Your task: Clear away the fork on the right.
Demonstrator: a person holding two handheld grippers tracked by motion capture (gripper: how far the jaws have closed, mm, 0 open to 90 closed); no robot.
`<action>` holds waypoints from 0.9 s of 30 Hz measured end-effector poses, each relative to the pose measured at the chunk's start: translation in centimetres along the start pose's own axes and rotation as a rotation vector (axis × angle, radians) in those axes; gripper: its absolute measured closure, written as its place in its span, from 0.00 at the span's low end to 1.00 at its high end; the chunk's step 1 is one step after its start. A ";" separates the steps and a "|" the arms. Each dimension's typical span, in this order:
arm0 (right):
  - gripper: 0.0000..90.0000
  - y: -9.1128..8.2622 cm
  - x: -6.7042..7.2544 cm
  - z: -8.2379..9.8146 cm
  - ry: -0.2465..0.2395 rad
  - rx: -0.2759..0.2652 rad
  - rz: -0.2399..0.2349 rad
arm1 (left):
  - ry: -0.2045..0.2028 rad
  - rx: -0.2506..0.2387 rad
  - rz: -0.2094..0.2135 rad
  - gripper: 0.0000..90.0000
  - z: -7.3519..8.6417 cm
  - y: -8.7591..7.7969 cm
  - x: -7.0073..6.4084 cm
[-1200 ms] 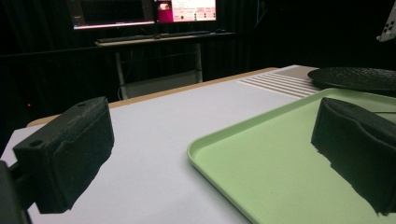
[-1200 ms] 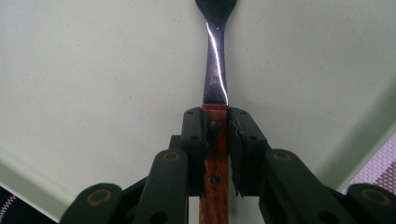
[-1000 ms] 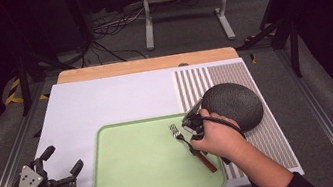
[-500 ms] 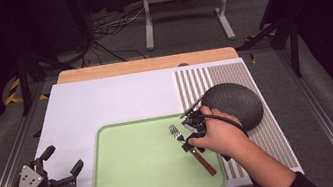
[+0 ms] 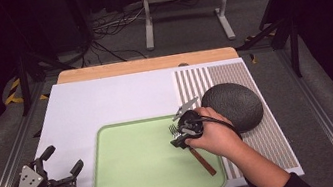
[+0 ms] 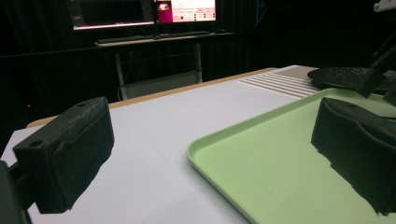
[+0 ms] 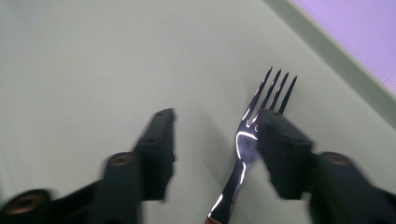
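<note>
Now right gripper [image 7: 212,144] half open and just closing in, fork [image 7: 254,126] between the jaws but ungripped, lying on green tray [image 5: 137,179]; likely light, stiff, slick steel, best pinched at the neck above the wooden handle

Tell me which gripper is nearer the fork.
Right. The right gripper is over the fork, which lies on the green tray between its open jaws, beside one of them. The left gripper sits off the tray's left edge, far from the fork.
</note>
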State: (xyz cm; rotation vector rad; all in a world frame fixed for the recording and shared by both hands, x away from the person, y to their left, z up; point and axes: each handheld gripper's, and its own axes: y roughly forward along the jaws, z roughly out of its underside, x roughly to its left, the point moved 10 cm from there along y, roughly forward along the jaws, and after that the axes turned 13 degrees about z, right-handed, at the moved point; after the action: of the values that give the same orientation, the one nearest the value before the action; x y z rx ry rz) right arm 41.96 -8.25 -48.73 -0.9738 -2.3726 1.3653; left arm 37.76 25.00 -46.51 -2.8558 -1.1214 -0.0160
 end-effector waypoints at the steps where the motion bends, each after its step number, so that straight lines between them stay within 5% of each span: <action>1: 0.67 0.2 0.1 0.3 -0.012 0.019 0.001 | 0.000 -0.002 -0.002 0.00 0.0 0.0 0.0; 8: 0.99 1.6 0.1 1.0 -0.089 0.055 0.016 | 0.000 -0.003 0.000 0.00 0.0 0.0 0.0; 27: 1.00 2.3 -0.2 1.6 -0.100 0.095 0.025 | -0.002 -0.001 0.001 0.00 0.0 0.0 0.0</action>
State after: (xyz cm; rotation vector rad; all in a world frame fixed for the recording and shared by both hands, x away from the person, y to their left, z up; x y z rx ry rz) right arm 42.32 -8.67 -51.52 -0.9327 -2.3488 1.5557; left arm 37.78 24.96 -46.52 -2.8585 -1.1205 -0.0133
